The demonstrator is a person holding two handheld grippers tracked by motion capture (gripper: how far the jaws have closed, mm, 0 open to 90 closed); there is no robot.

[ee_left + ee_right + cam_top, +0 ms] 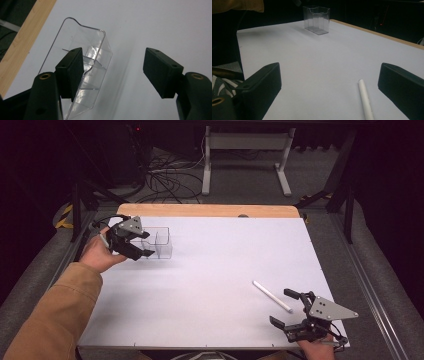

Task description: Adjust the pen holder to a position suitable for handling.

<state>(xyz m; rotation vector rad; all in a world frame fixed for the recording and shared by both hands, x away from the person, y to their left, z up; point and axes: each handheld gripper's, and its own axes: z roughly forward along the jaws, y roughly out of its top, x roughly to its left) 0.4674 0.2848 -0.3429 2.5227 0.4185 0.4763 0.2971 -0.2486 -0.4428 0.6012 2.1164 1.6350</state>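
Glossy clear plastic holder (85, 72), matt white tube (365, 100)

The left gripper (141, 248) is black, topped by a grey three-cornered plate with small dark screw holes, and the arm behind it wears a tan sleeve (60, 315). The right gripper (289, 309) is the same make, black with its own grey plate dotted with holes and a thin black cable at its rear. Seen close, each has two blocky matt-black pads (71, 72) on rounded arms with brass-ringed screw holes.

1 clear box (159, 243) (with compartments), 1 white stick (272, 296), 2 grippers.
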